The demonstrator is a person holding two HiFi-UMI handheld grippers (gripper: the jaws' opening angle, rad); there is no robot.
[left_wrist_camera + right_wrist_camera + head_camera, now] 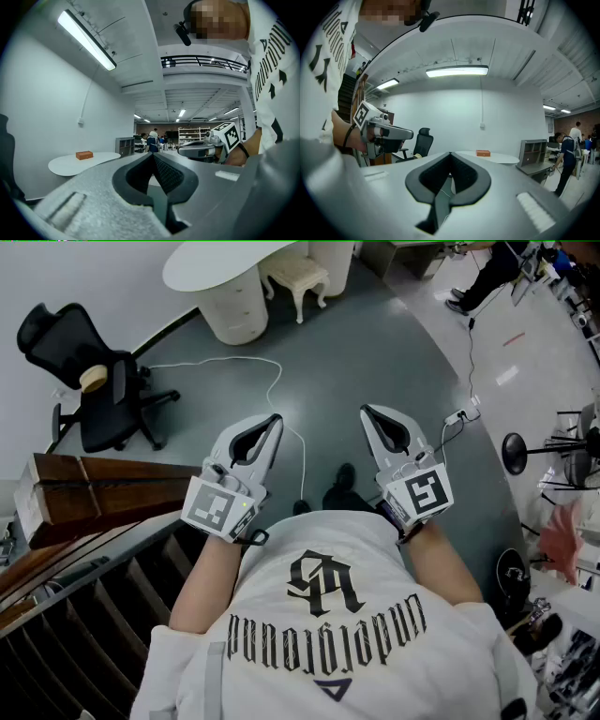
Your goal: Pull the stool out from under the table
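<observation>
Forearms (202, 577) forward; left gripper (274, 419), right gripper (367, 412) level (fingers (266, 452) together).

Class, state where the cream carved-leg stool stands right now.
Head view, top centre: the cream stool stands just right of the white oval table's drum pedestal, at its tabletop's edge.

White shirt (375, 549) with black gothic lettering — the grey left tool (276, 419) and right tool (366, 412) bear black-and-white square markings.
</observation>
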